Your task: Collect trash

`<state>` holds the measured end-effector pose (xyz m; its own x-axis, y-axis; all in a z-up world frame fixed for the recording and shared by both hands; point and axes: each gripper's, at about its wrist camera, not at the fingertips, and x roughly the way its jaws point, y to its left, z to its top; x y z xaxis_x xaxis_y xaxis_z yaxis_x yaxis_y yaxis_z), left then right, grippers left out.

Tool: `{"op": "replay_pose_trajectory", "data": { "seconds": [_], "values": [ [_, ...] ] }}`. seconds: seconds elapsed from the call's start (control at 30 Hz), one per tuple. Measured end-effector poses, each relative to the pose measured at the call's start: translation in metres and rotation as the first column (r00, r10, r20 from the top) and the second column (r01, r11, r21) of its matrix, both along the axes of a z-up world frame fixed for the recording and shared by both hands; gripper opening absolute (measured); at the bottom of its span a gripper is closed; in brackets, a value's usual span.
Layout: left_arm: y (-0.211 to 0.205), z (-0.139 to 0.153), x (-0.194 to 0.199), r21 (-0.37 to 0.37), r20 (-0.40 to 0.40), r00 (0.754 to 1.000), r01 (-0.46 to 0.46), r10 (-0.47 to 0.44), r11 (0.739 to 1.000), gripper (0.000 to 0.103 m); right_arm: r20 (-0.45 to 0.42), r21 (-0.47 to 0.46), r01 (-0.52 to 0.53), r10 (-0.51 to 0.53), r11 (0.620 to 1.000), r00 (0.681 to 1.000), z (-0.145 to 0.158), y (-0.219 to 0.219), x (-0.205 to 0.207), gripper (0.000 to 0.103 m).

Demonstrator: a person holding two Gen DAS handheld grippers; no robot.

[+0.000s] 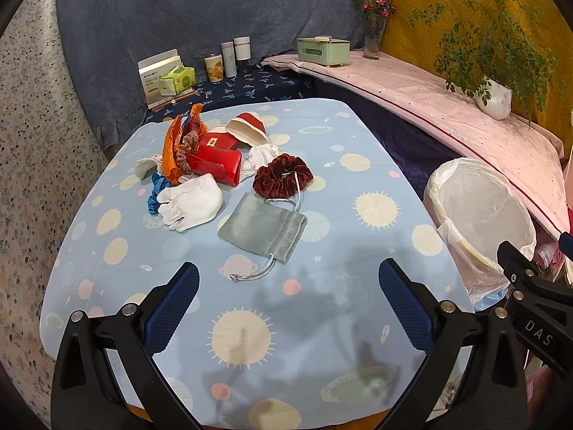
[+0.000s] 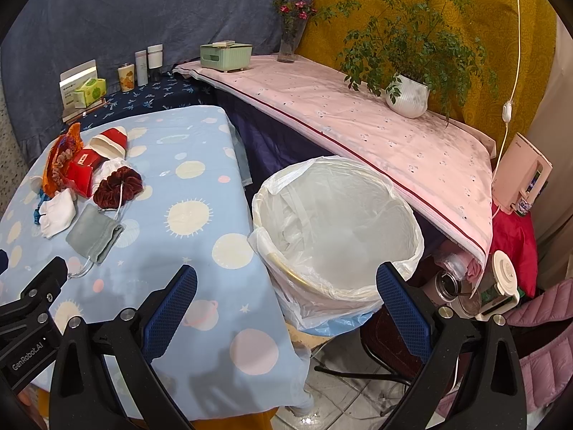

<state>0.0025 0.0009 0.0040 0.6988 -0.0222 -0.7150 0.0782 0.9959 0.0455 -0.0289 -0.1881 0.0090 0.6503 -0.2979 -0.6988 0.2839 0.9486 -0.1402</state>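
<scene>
Left wrist view: nothing collected yet, by the look of it. Pile lies on the far part of the table [image 1: 376, 251]: orange wrapper [image 1: 171, 150], red box [image 1: 215, 165], red-and-white paper cup [image 1: 249, 129] on its side, white gloves [image 1: 191, 202], dark red scrunchie [image 1: 283, 175], grey pouch [image 1: 263, 227]. Which of these count as trash is a judgement; wrapper, box and cup seem likeliest. Bin [image 2: 336, 229], lined with a bag, stands just beside the table's right edge and appears empty.

Left gripper [image 1: 288, 304] hovers over the near table, fingers wide apart, holding nothing, aimed at the pouch. Right gripper [image 2: 286, 304] hangs between table edge and bin, fingers also apart and empty.
</scene>
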Motion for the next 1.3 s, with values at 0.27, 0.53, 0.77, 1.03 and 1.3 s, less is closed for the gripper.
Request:
{"op": "replay_pose_trajectory", "data": {
  "seconds": [0.27,0.53,0.77,1.03,1.3],
  "values": [
    [-0.0009,0.0010,0.0002,0.000,0.000,1.000,0.001,-0.001,1.000,0.096,0.001,-0.002,-0.001,0.001,1.000,1.000,0.0008,0.0004,-0.0001,0.096],
    [-0.0007,0.0002,-0.0002,0.000,0.001,1.000,0.000,0.000,1.000,0.096,0.003,-0.005,-0.002,0.002,1.000,1.000,0.0039,0.0007,0.0012,0.096],
    [-0.0025,0.0021,0.0001,-0.001,0.000,1.000,0.001,-0.001,1.000,0.096,0.004,-0.004,-0.002,0.002,1.000,1.000,0.0041,0.0006,0.0012,0.096],
    [-0.0040,0.0030,0.0003,-0.001,0.001,1.000,0.001,-0.001,1.000,0.096,0.007,-0.003,0.000,0.000,1.000,1.000,0.0075,-0.0018,0.0021,0.096],
    [-0.0040,0.0031,0.0002,-0.002,0.002,1.000,0.000,0.000,1.000,0.096,0.007,-0.004,0.000,0.000,1.000,1.000,0.0071,-0.0017,0.0018,0.096]
  ]
}}
